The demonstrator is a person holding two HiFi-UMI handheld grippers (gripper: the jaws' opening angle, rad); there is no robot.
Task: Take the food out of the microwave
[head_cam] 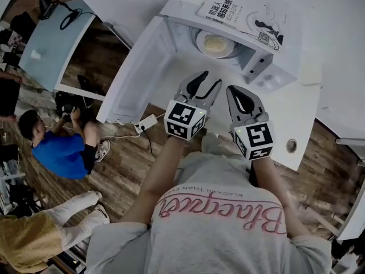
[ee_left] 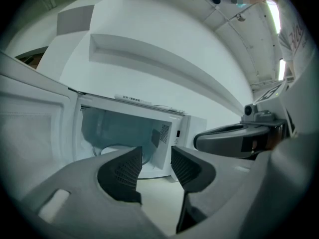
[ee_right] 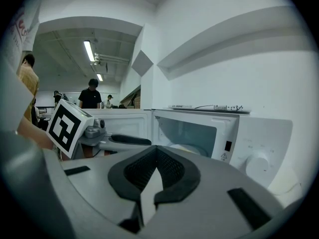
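Food [head_cam: 217, 43]: sits on plate [head_cam: 199, 43] inside open microwave [head_cam: 259, 67], upper centre of head view. Left gripper [head_cam: 208, 80] wide, empty; right gripper [head_cam: 232, 93] pinched together, empty. Risk: tilting plate, spilling, through one-sided rim grip.

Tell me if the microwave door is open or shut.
Open. The door is swung wide out to the side, and the plate of food sits in plain sight inside the microwave.
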